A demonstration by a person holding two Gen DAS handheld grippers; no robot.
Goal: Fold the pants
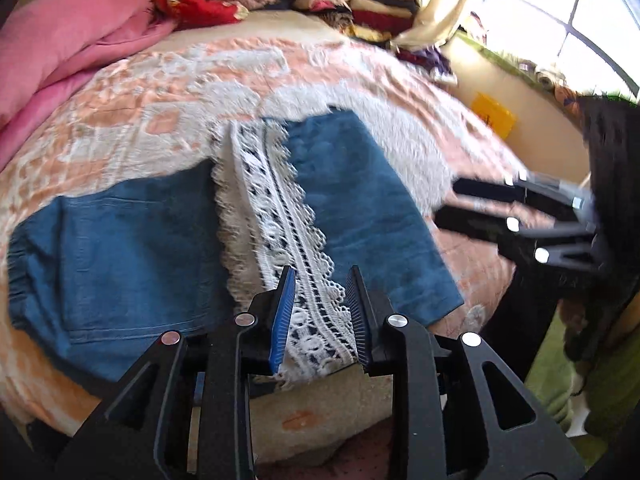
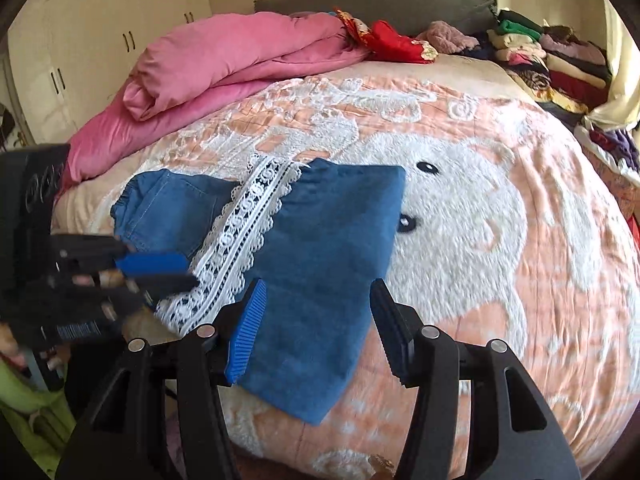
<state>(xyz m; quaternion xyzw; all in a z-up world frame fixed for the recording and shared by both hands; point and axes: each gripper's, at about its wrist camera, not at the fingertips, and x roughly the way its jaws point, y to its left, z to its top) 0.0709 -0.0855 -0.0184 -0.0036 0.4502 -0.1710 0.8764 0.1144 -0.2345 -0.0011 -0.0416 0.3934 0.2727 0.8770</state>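
Blue denim pants (image 1: 120, 240) with a white lace band (image 1: 276, 220) lie folded on the bed; they also show in the right wrist view (image 2: 328, 240). My left gripper (image 1: 322, 274) is open, its fingers either side of the lace band at the near bed edge. In the right wrist view it (image 2: 188, 270) appears blurred at the left, by the lace (image 2: 240, 232). My right gripper (image 2: 318, 286) is open and empty, just above the pants' near right part. In the left wrist view it (image 1: 446, 202) appears blurred, right of the pants.
A pink quilt (image 2: 224, 60) lies rolled at the bed's far left. Piles of folded clothes (image 2: 552, 60) stand at the far right. The peach and white blanket (image 2: 500, 208) covers the bed. A window (image 1: 560, 12) and cream wall are to the right.
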